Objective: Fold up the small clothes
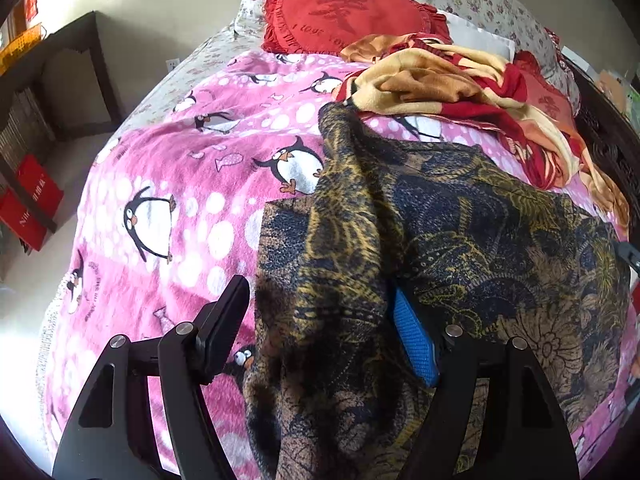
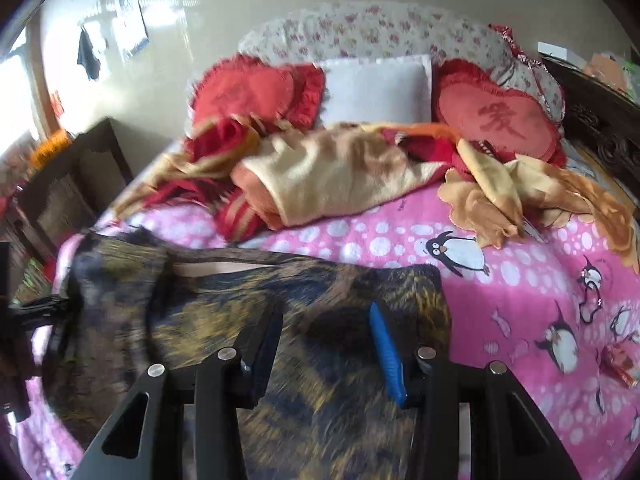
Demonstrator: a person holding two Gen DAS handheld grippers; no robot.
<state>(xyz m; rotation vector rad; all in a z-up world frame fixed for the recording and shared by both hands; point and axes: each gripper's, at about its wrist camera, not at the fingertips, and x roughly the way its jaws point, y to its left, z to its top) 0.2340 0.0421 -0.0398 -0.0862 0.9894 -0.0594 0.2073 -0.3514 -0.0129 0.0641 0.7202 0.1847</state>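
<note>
A dark blue and gold patterned garment (image 1: pixel 460 216) lies on the pink penguin blanket (image 1: pixel 168 168). In the left wrist view my left gripper (image 1: pixel 320 312) is open, and a hanging fold of the garment drapes between its fingers and over the blue pad (image 1: pixel 414 340). In the right wrist view the garment (image 2: pixel 248 292) is blurred and spread flat. My right gripper (image 2: pixel 326 334) is open just above it, holding nothing. The other gripper shows at the far left edge (image 2: pixel 36 308).
A rumpled red and cream blanket (image 2: pixel 340 176) lies beyond the garment. Red heart cushions (image 2: pixel 496 120) and a white pillow (image 2: pixel 376 88) sit at the head of the bed. A dark bedside cabinet (image 1: pixel 76 76) and red box (image 1: pixel 28 204) stand left.
</note>
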